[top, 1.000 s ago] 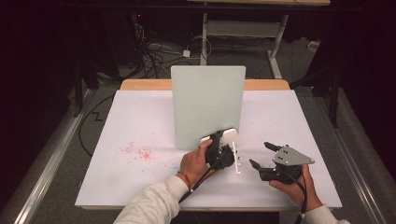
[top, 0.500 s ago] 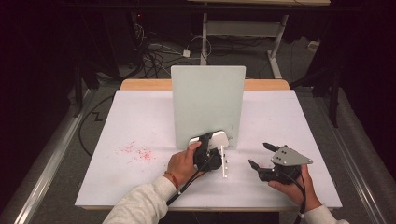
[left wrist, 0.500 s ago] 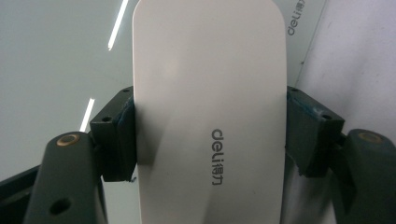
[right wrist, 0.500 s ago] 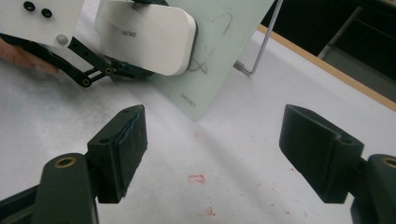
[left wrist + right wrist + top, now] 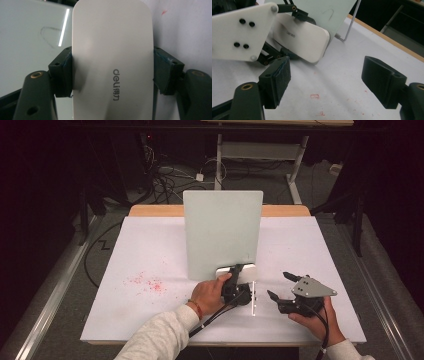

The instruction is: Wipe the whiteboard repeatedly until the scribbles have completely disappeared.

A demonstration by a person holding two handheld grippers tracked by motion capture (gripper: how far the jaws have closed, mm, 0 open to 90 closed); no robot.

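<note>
A pale green-white board (image 5: pixel 222 232) stands upright in the middle of the table. My left gripper (image 5: pixel 235 287) is shut on a white eraser (image 5: pixel 237 272) marked "deli" (image 5: pixel 112 62), pinched by its long sides. The eraser lies against the board's lower right part. A faint pen outline (image 5: pixel 50 32) shows on the board beside it. My right gripper (image 5: pixel 278 285) stands open to the right of the board, low over the table, with nothing between its jaws (image 5: pixel 329 77). From there I see the eraser (image 5: pixel 302 37) and the left gripper's white plate (image 5: pixel 242 30).
The table is covered with white paper (image 5: pixel 150 250). Red marker specks (image 5: pixel 147 284) lie left of the board, and more red marks (image 5: pixel 315 96) lie under my right gripper. The board's wire stand (image 5: pixel 348 27) reaches onto the table. Cables and table legs lie on the dark floor beyond.
The left gripper slid the eraser left along the board's lower edge, then back to the right. The right gripper has hardly moved.
</note>
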